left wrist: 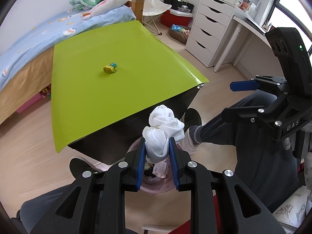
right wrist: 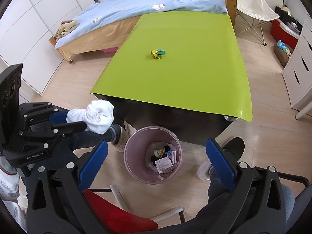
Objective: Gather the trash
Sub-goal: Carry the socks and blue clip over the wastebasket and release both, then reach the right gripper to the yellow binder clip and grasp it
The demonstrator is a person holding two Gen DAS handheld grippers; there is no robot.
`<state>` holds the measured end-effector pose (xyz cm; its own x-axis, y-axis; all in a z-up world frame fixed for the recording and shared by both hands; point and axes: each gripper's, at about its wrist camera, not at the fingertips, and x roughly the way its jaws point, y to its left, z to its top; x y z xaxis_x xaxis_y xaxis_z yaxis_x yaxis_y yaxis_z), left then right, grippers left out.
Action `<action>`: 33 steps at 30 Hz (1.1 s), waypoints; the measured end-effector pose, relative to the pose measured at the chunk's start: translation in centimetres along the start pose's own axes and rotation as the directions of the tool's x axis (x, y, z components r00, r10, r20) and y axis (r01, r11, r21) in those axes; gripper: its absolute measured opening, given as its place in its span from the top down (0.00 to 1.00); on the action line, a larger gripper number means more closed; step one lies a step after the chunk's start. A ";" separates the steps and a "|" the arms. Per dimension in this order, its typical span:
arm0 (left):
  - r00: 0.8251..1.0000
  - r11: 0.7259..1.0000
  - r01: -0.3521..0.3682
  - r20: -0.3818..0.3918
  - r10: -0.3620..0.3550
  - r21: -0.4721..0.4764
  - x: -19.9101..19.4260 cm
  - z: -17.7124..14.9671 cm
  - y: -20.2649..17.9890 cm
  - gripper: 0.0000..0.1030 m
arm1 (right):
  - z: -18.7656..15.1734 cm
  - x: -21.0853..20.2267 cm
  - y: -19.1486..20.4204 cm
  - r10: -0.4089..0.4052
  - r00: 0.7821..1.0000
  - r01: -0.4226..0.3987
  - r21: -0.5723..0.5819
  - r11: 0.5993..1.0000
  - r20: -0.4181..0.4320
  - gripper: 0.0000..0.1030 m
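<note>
My left gripper (left wrist: 157, 146) is shut on a crumpled white tissue wad (left wrist: 165, 128), held in the air just off the near edge of the green table (left wrist: 120, 89) and above the pink trash bin (left wrist: 154, 185). The wad also shows in the right wrist view (right wrist: 95, 117), left of the bin (right wrist: 136, 152), which holds several scraps and clips. My right gripper (right wrist: 156, 161) is open and empty above the bin. A yellow and teal binder clip pair (right wrist: 157, 53) lies on the middle of the table; it also shows in the left wrist view (left wrist: 110, 68).
The person's legs and slippers (left wrist: 192, 134) are beside the bin under the table edge. A red chair seat (right wrist: 117, 214) is below the grippers. A bed (right wrist: 136, 9) lies beyond the table, white drawers (left wrist: 210, 27) to the right.
</note>
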<state>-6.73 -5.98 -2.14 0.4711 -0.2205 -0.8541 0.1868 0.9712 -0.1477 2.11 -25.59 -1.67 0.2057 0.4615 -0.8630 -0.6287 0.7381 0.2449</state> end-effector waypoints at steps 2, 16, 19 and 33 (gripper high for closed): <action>1.000 1.000 0.008 -0.001 -0.008 0.000 0.0 0.0 0.0 0.74 | 0.0 -0.2 0.0 0.001 1.000 -0.001 0.002 1.000 0.005 0.04; 1.000 0.998 -0.013 0.010 0.014 -0.064 0.7 -0.2 1.6 0.07 | -0.1 -0.5 -0.2 0.004 1.000 -0.004 0.018 1.000 0.018 0.03; 1.000 0.997 -0.027 0.009 0.028 -0.077 0.6 0.0 2.0 0.07 | -0.1 -0.5 -0.2 0.007 1.000 -0.007 0.018 1.000 0.019 0.03; 0.999 0.992 -0.013 0.033 0.018 -0.125 0.8 1.2 4.0 0.07 | 1.8 -0.2 -0.3 0.042 0.999 -0.043 0.025 0.999 0.035 0.03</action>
<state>-4.54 -2.35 -2.83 0.5028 -0.2060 -0.8395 0.0708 0.9777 -0.1976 3.61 -25.05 -0.74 0.2052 0.5087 -0.8361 -0.6180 0.7298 0.2924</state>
